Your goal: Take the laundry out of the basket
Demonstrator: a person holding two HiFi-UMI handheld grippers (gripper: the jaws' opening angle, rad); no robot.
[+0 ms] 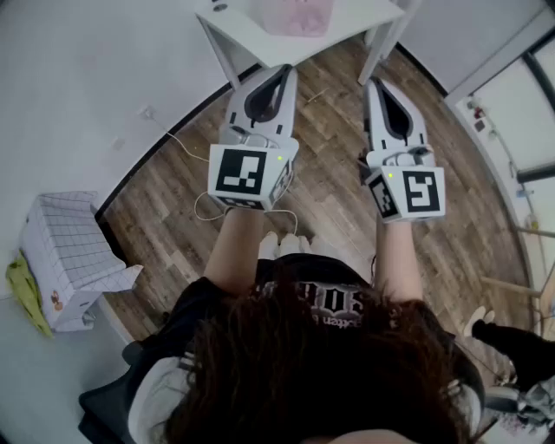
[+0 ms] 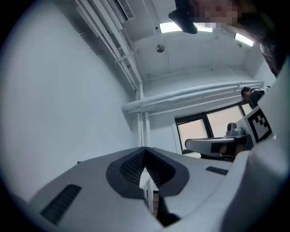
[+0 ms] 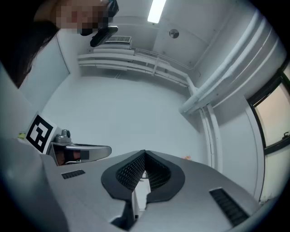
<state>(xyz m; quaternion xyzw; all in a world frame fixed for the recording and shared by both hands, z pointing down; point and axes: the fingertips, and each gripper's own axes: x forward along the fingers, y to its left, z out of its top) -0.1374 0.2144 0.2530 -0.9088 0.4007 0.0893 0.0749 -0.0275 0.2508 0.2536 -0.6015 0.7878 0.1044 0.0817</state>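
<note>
Both grippers are held up at chest height, side by side, over the wooden floor. My left gripper is shut, its jaws meeting at the tip with nothing between them; in the left gripper view the left gripper points at a white wall and ceiling. My right gripper is also shut and empty, and in the right gripper view the right gripper faces a bare wall. A pale, translucent pinkish basket stands on a white table ahead of both grippers, partly cut off by the frame. Its contents are unclear.
A white grid-patterned box stands at the left by the wall, with a yellow-green cloth beside it. A white cable lies on the floor. Another person's leg and shoe show at the right. Windows line the right side.
</note>
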